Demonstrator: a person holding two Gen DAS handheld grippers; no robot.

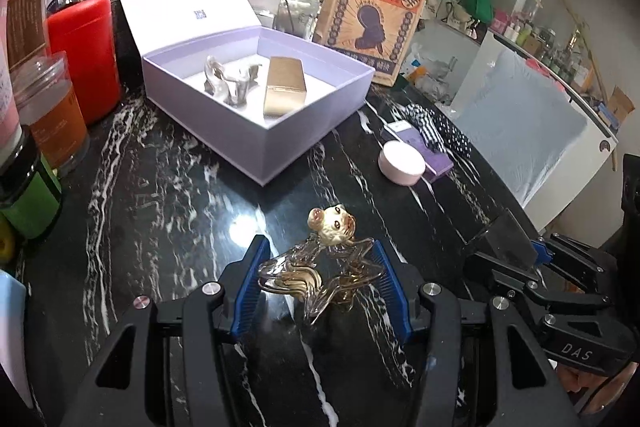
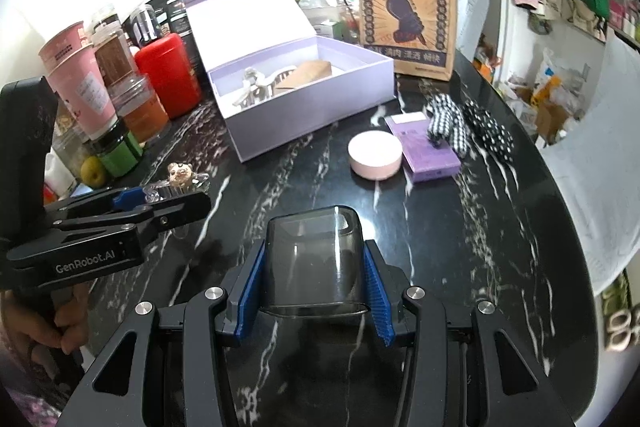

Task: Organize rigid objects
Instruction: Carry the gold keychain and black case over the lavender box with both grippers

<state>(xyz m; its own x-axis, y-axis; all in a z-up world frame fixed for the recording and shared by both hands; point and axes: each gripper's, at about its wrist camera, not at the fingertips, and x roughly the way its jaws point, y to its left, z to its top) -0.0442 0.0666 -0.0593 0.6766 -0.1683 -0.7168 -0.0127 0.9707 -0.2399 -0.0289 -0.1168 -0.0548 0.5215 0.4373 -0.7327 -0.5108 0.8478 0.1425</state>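
Over the black marbled worktop point(image 1: 168, 195), the left hand-held gripper point(image 1: 318, 277) pinches a clear hair claw point(image 1: 320, 275) topped by a bear head. The right hand-held gripper point(image 2: 316, 277) clamps a smoky translucent case point(image 2: 316, 263). Behind stands an open lilac box point(image 1: 256, 131) holding a gold case point(image 1: 285, 91) and silver clips point(image 1: 226, 81), near a paper bag point(image 1: 372, 15).

Three hair clips point(image 1: 320, 267), one lilac box point(image 1: 256, 115), one gold case point(image 1: 285, 91).
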